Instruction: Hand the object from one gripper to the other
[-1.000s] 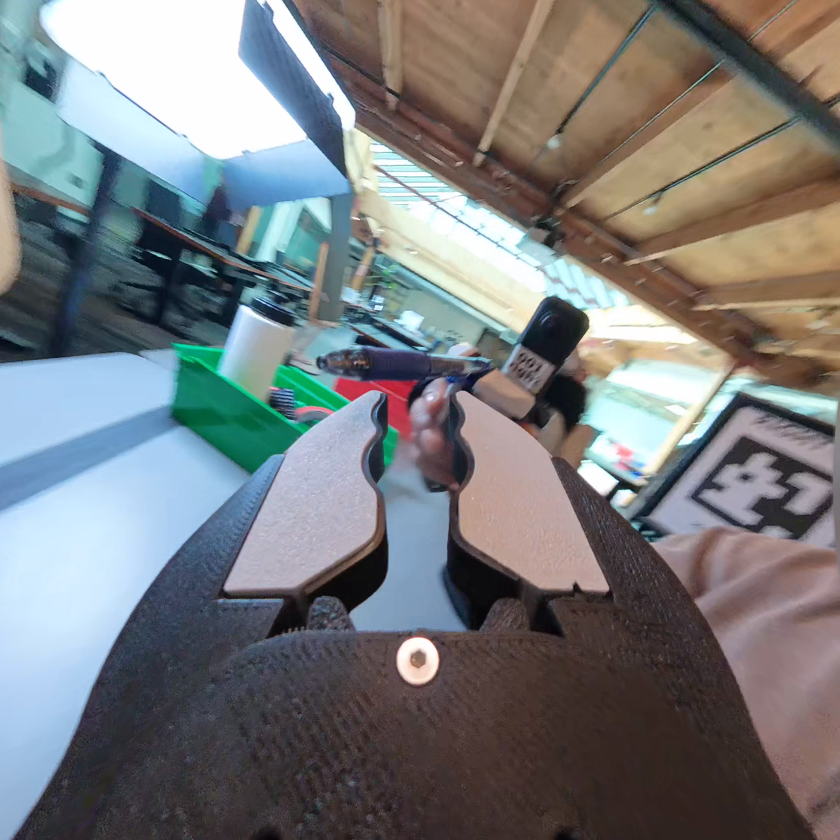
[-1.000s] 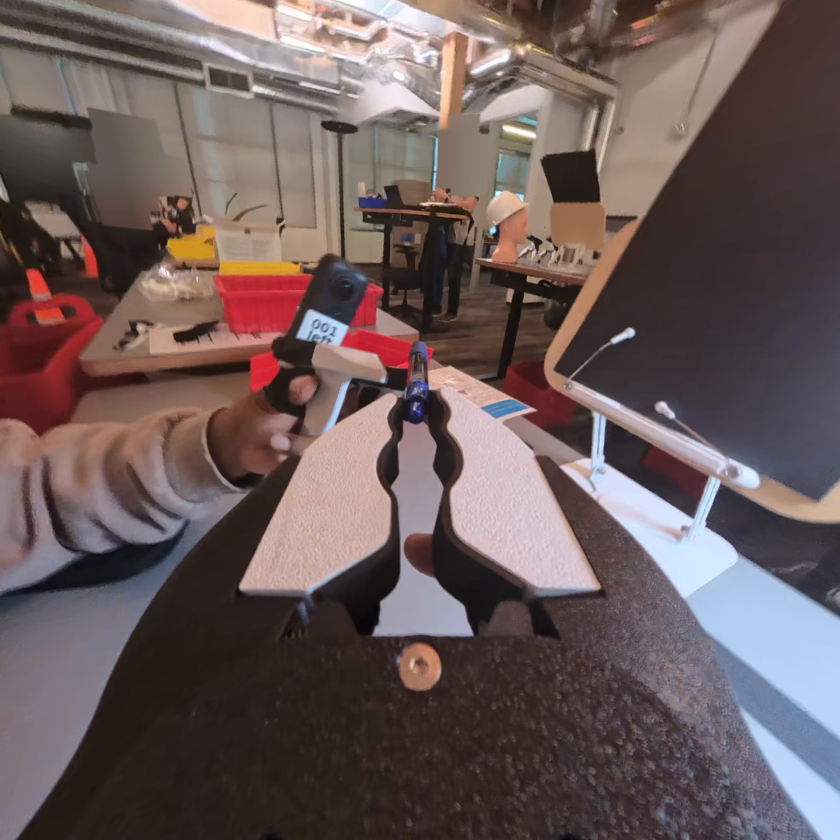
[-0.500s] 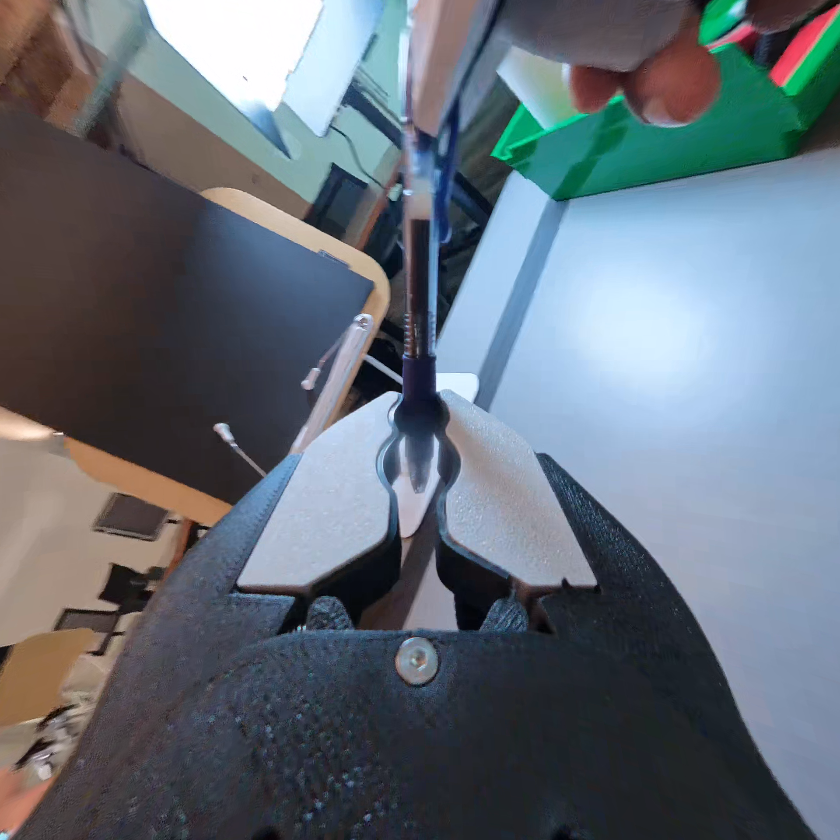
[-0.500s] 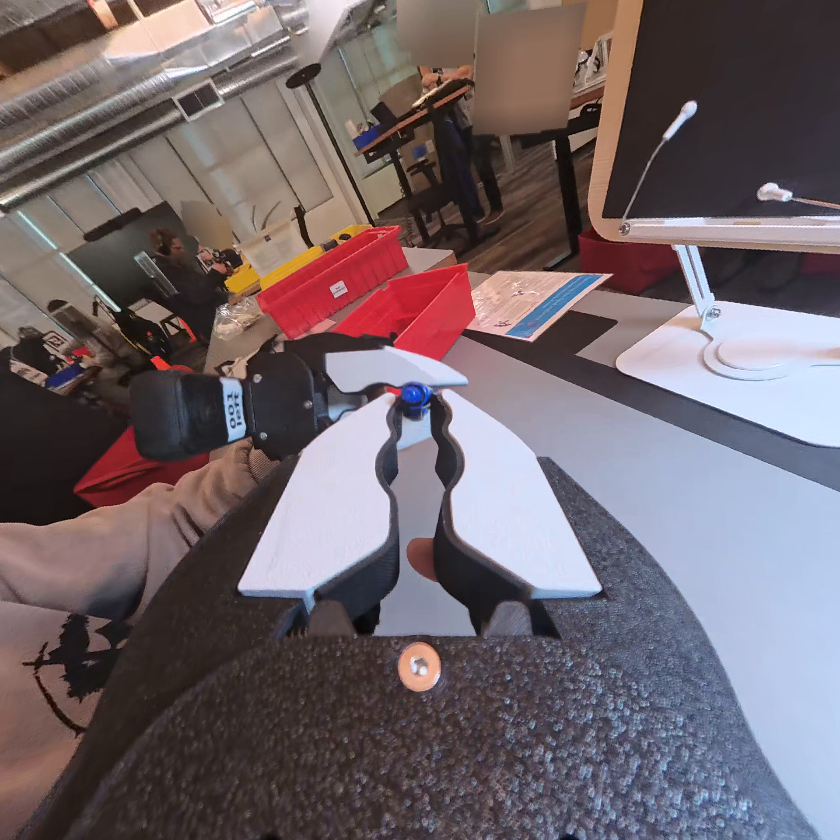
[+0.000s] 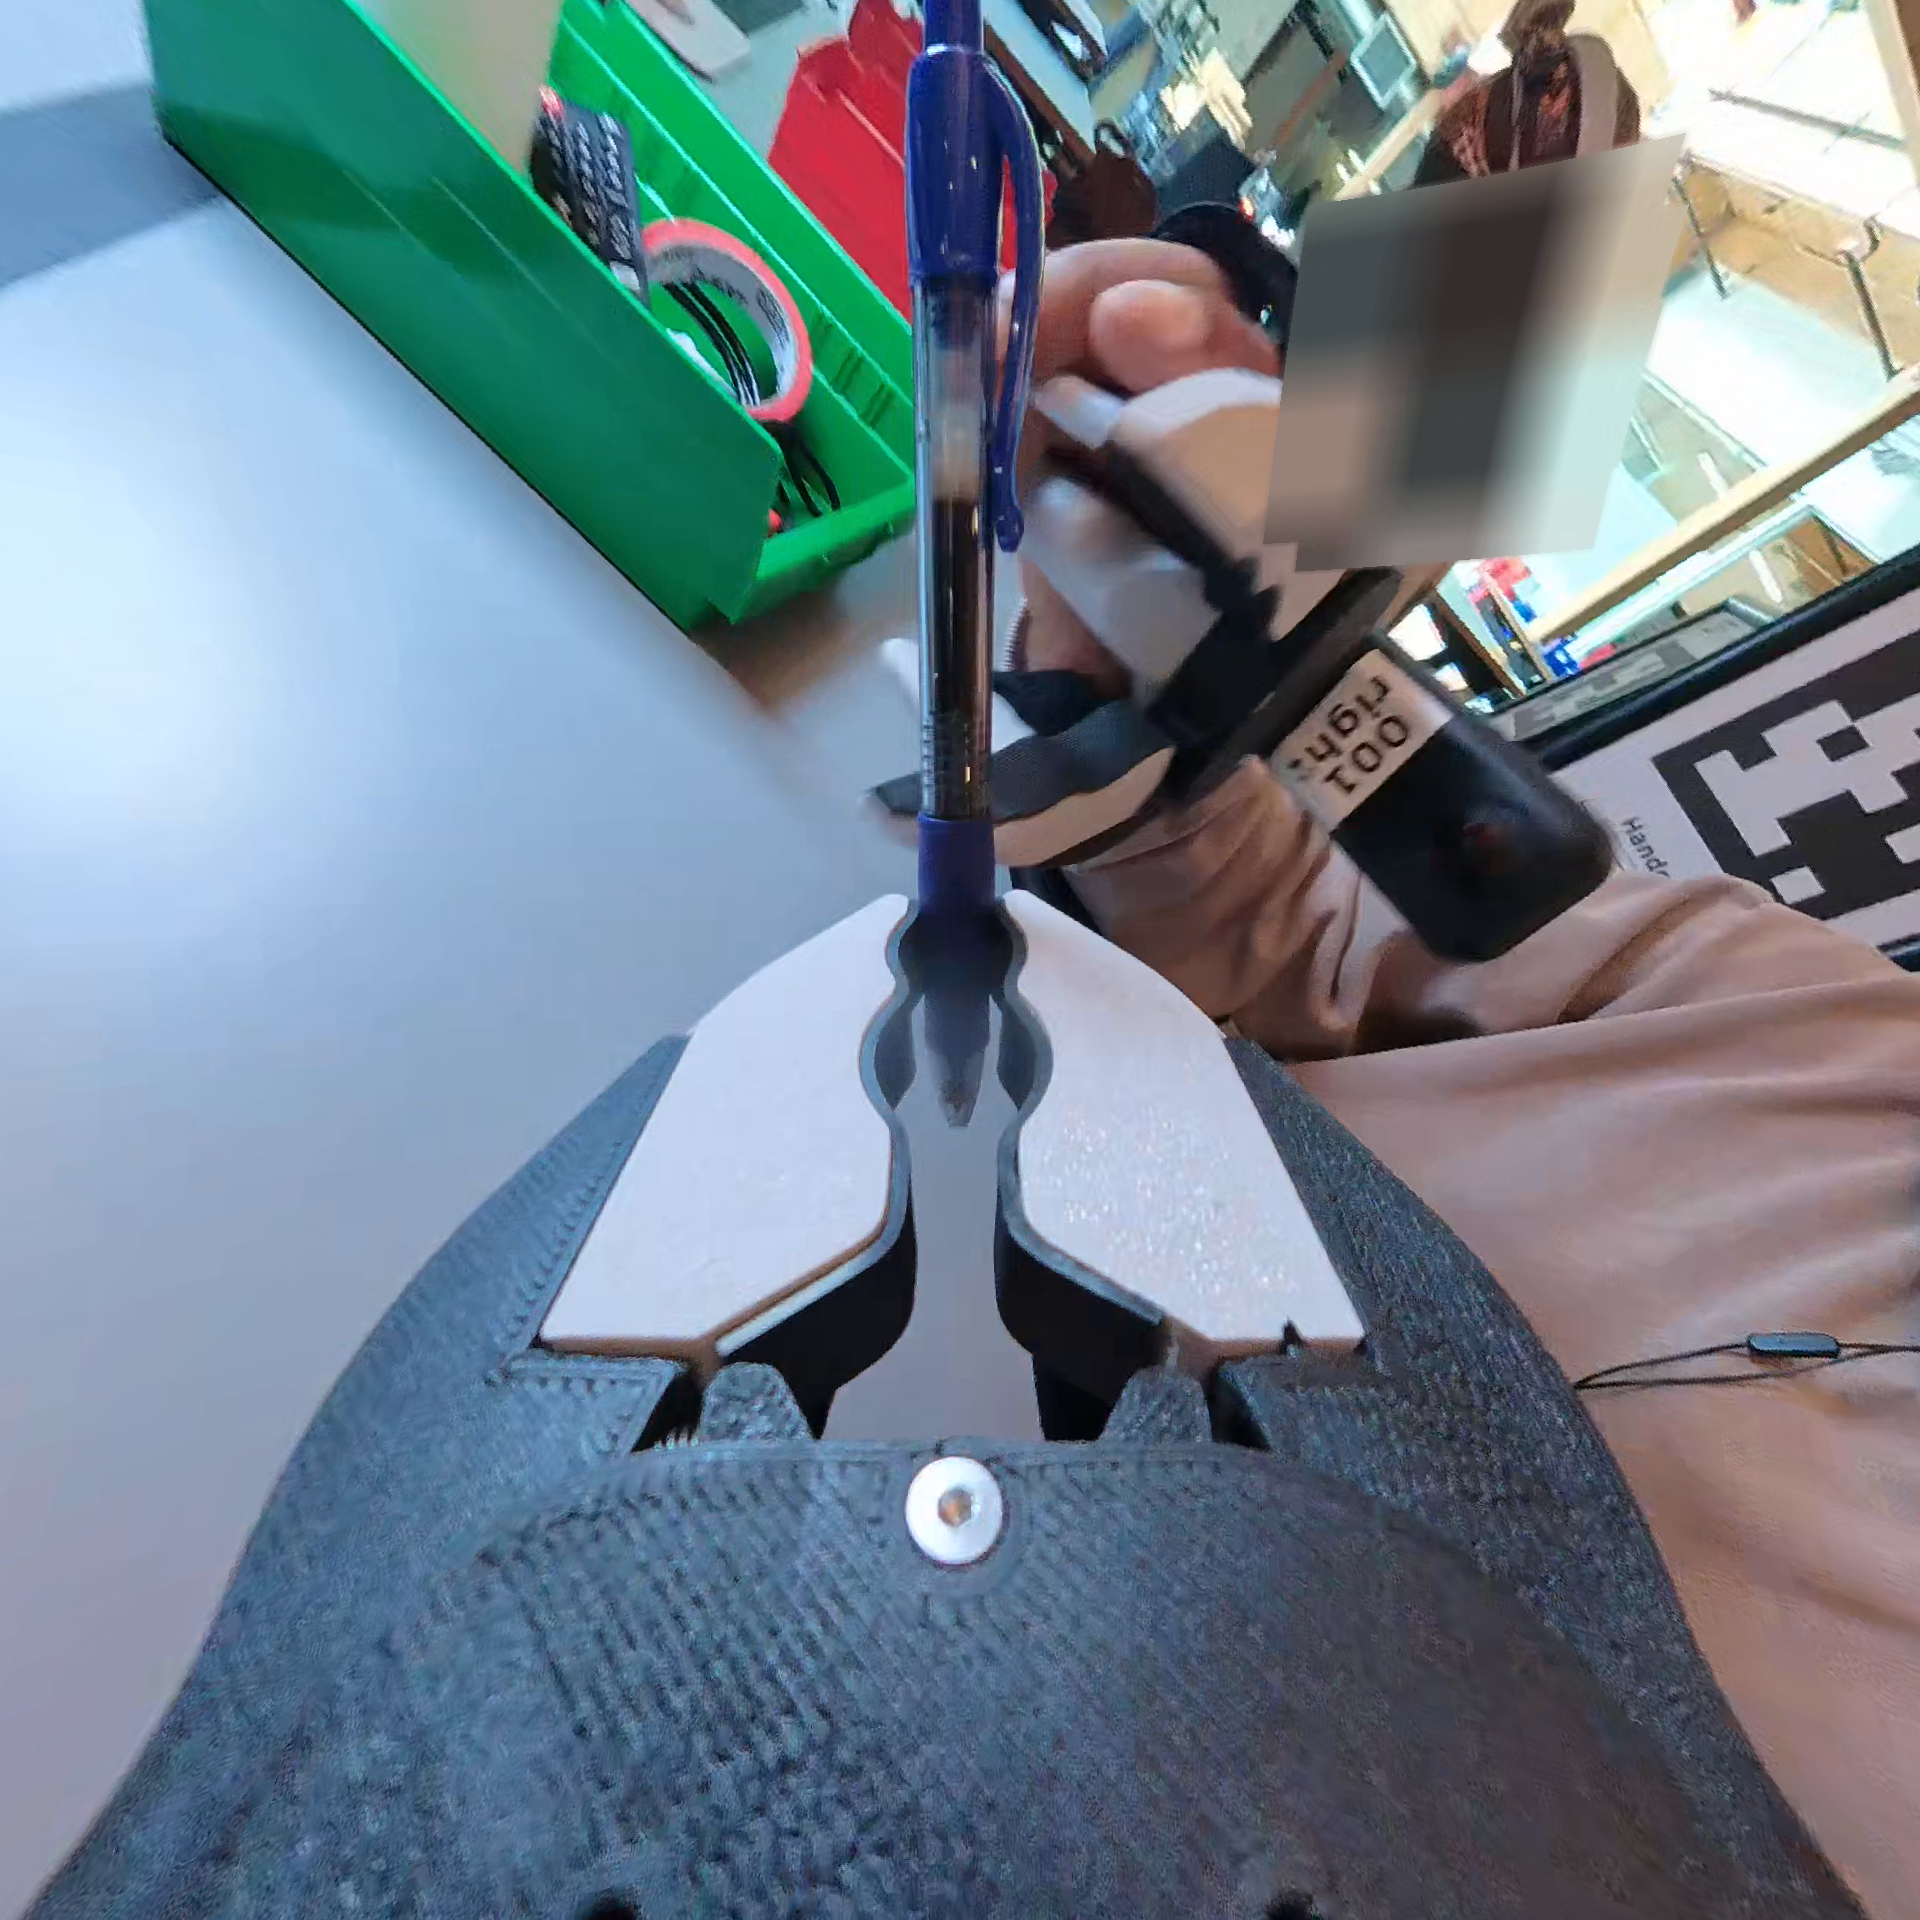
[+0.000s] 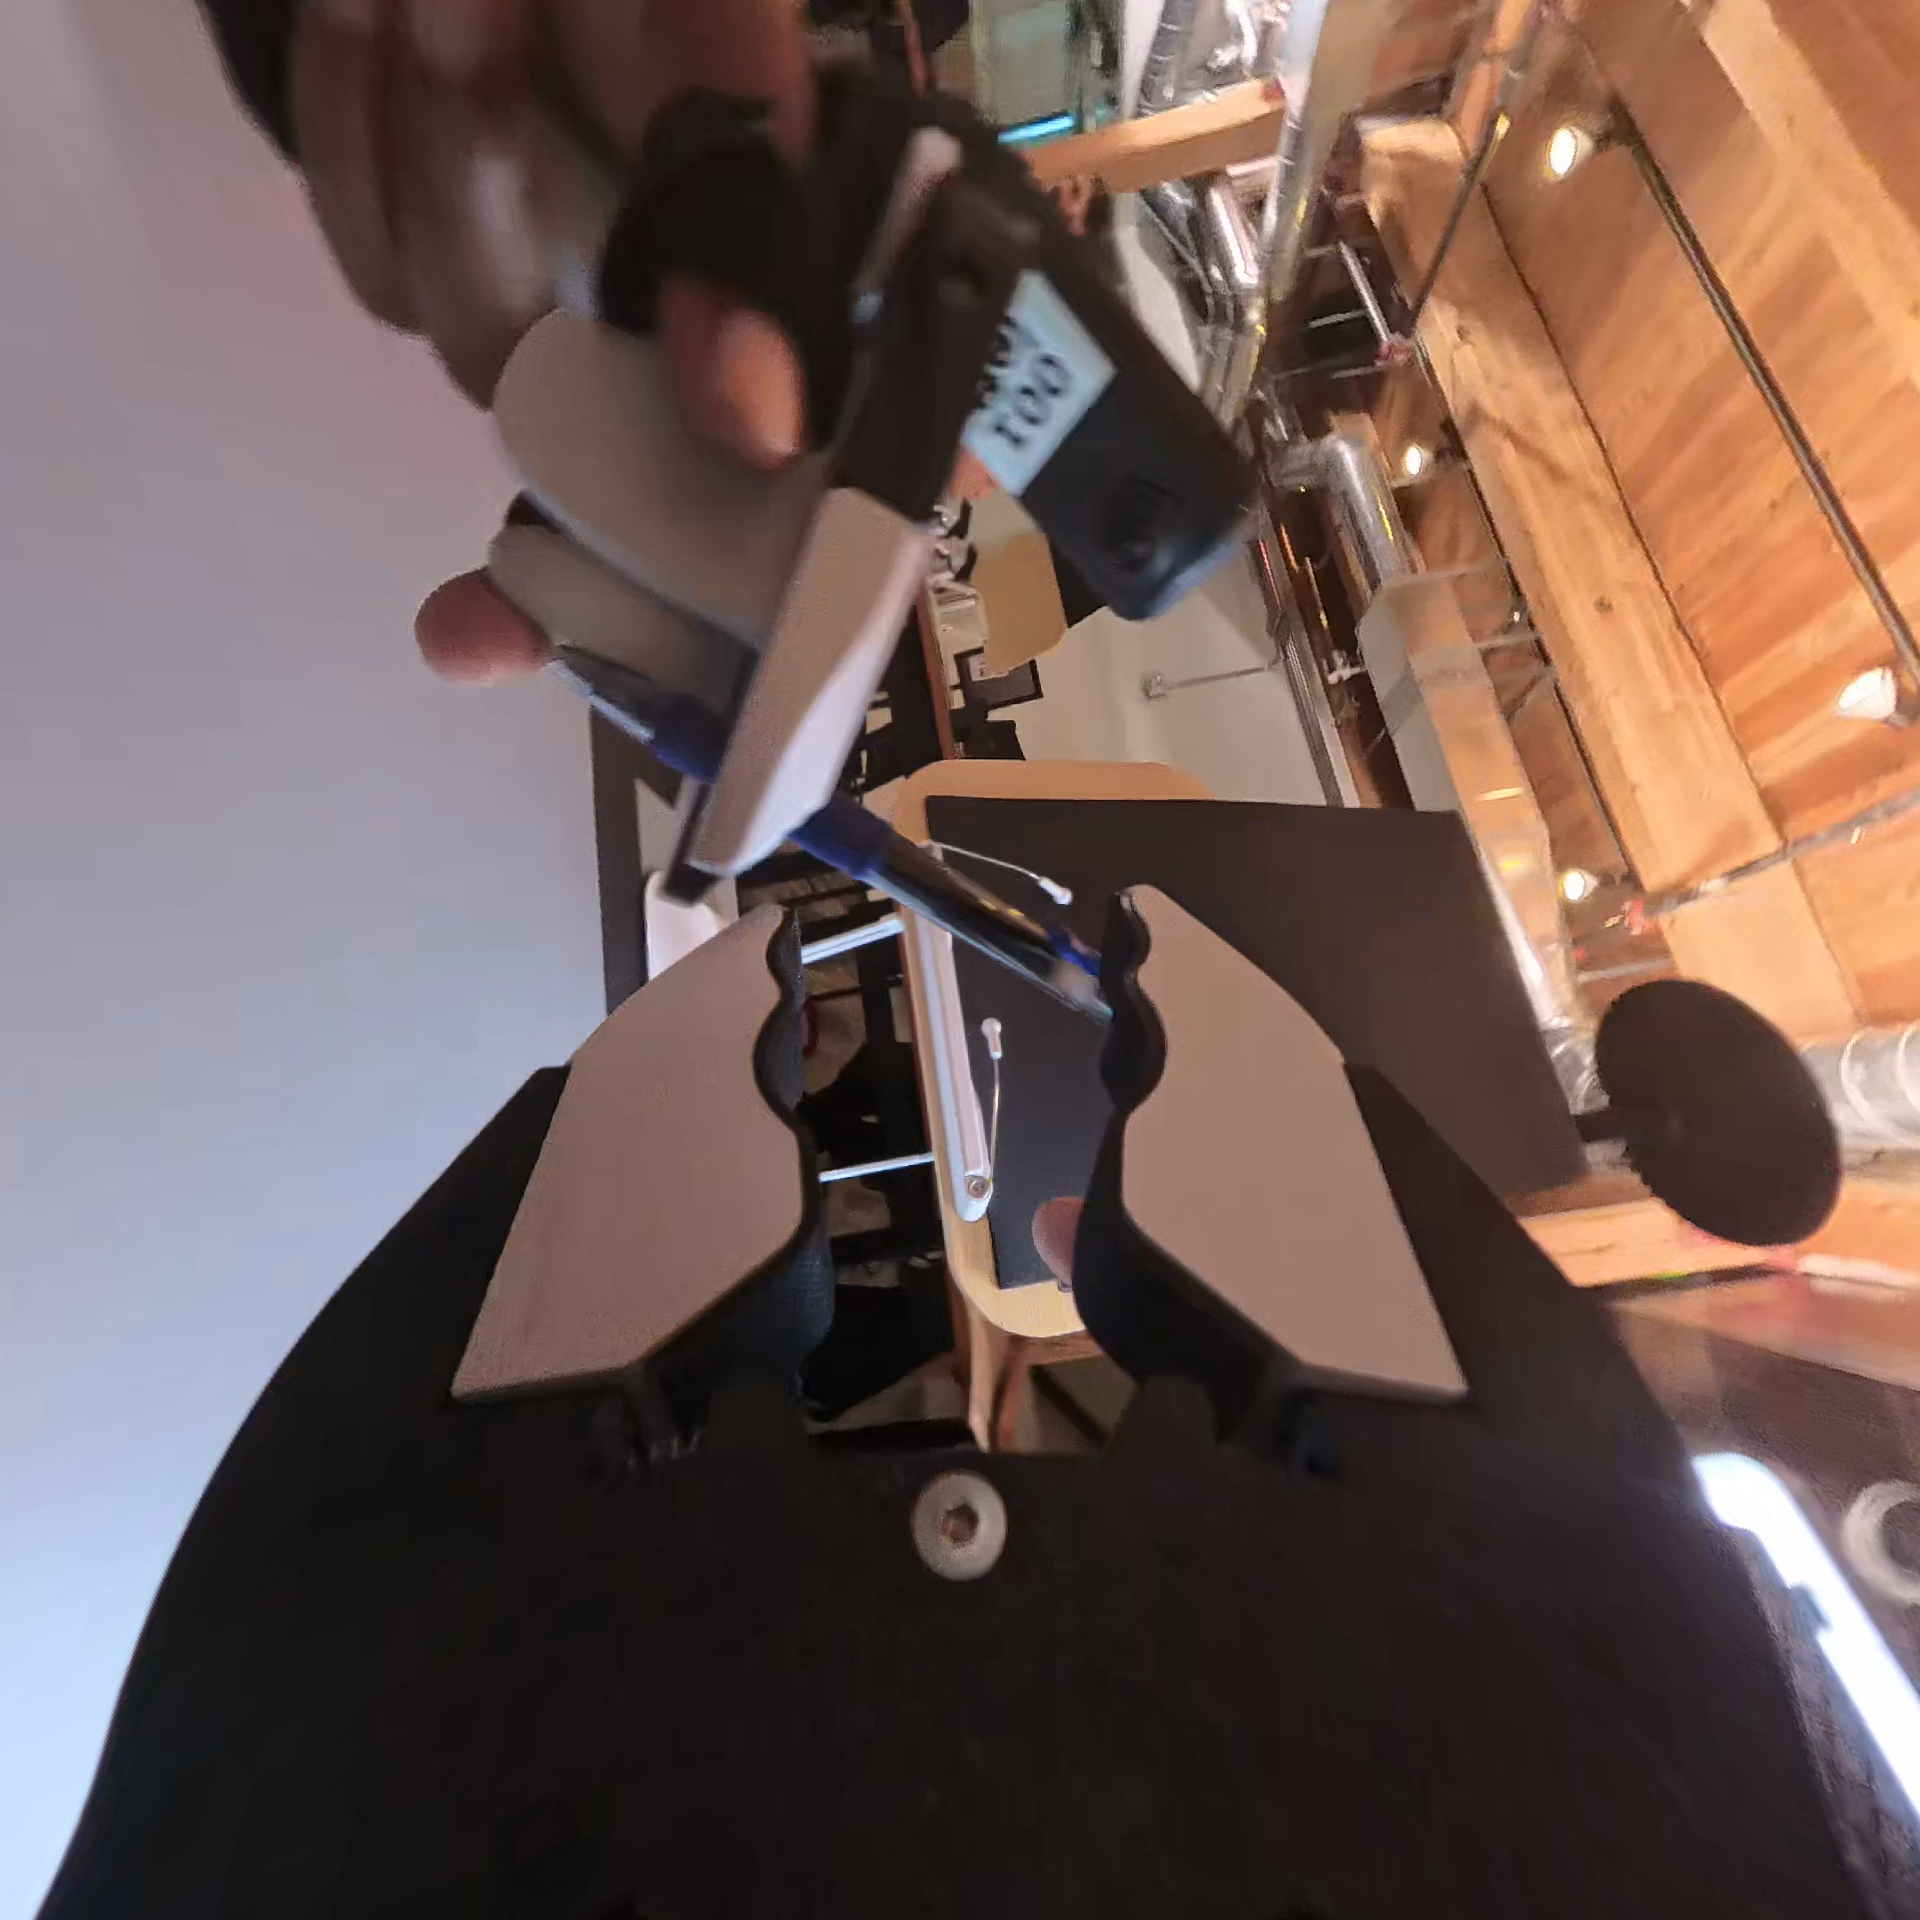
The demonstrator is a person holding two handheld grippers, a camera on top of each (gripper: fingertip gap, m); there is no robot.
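Pen (image 5: 954, 582) position: blue retractable ballpoint, clamped at its grip section between the fingertips of the left gripper (image 5: 956, 925), writing tip pointing back toward the gripper body, barrel and clip running straight out ahead. Landmark for all places below is this pen.

Right gripper (image 6: 945, 914): jaws apart, nothing between them. In the right wrist view the clip end of the pen lies in the gap, close to the right-side fingertip; contact cannot be judged. In the left wrist view this gripper sits just right of the pen barrel, held by a hand (image 5: 1132, 343) whose beige sleeve (image 5: 1558, 1091) fills the lower right.

Green bin (image 5: 499, 343): beyond and left of the pen, resting on the grey table (image 5: 312, 831). It holds a red-rimmed tape roll (image 5: 727, 312) standing on edge, plus dark items too blurred to identify. A red bin (image 5: 831, 135) stands beyond the green one.

Left gripper as seen from the right wrist view: tilted, a hand (image 6: 623, 343) wrapped round its handle.
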